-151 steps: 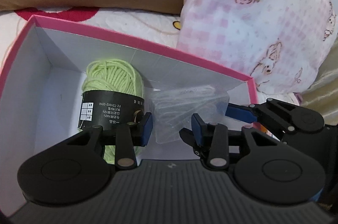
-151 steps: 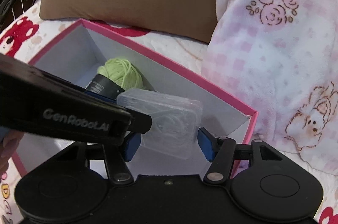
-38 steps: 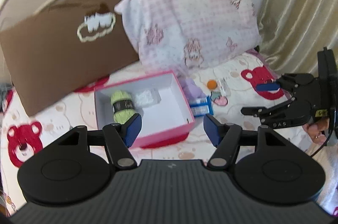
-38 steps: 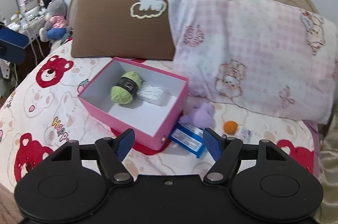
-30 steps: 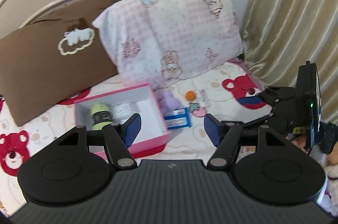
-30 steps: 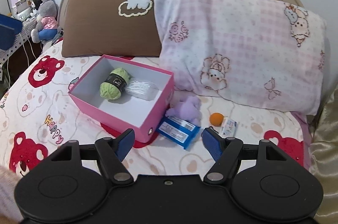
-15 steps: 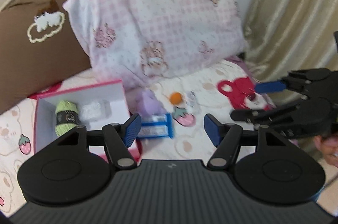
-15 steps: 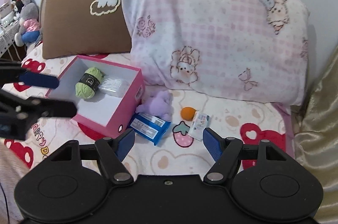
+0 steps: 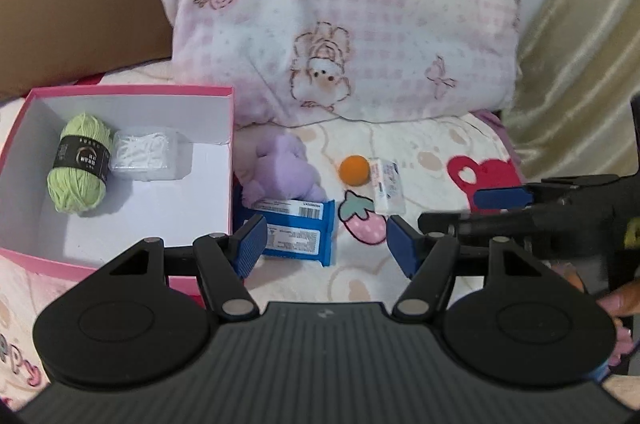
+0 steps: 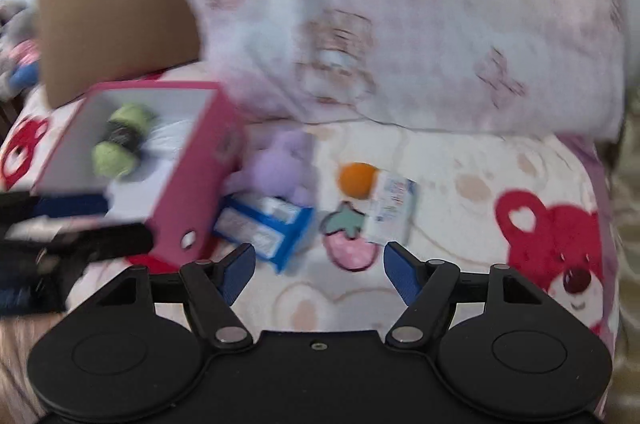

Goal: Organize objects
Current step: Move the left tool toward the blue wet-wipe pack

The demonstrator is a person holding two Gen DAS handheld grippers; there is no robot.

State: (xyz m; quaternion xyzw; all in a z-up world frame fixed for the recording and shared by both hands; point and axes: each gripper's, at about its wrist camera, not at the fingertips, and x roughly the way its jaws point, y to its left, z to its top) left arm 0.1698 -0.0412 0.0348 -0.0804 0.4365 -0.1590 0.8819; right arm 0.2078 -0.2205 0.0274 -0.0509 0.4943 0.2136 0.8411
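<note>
Your left gripper and right gripper both hang open and empty, low in frame. Above them, left of centre, a blue packet lies beside the pink box holding green yarn.

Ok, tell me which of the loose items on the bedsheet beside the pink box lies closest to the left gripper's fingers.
The flat blue plastic packet: it sits right past the left gripper, by its left finger. The purple plush toy, orange ball and small white packet lie farther back.
</note>
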